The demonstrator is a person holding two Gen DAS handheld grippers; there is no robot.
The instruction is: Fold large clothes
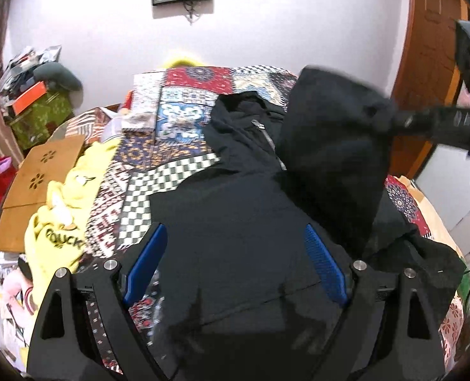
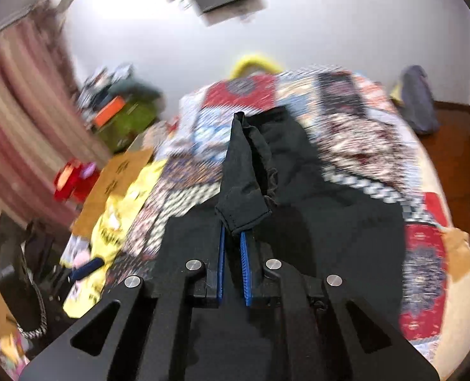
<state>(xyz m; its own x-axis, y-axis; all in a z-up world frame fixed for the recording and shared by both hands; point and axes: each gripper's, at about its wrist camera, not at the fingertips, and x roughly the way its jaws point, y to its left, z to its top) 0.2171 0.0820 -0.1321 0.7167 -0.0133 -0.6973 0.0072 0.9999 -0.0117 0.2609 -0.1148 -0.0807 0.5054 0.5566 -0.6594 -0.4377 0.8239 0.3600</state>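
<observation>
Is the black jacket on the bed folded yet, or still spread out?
Mostly spread. The black jacket lies flat across the patterned bedspread; only its sleeve is lifted, pinched in the shut right hand-held gripper.

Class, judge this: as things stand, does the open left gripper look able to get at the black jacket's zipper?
Probably yes. The left gripper hangs open over the black jacket; the zipper lies exposed ahead, though the sleeve lifted by the right gripper hangs beside it.

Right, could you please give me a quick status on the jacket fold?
Left hand-held gripper open over black jacket. Right hand-held gripper shut on lifted jacket sleeve. Yellow garment alongside, clear.
</observation>
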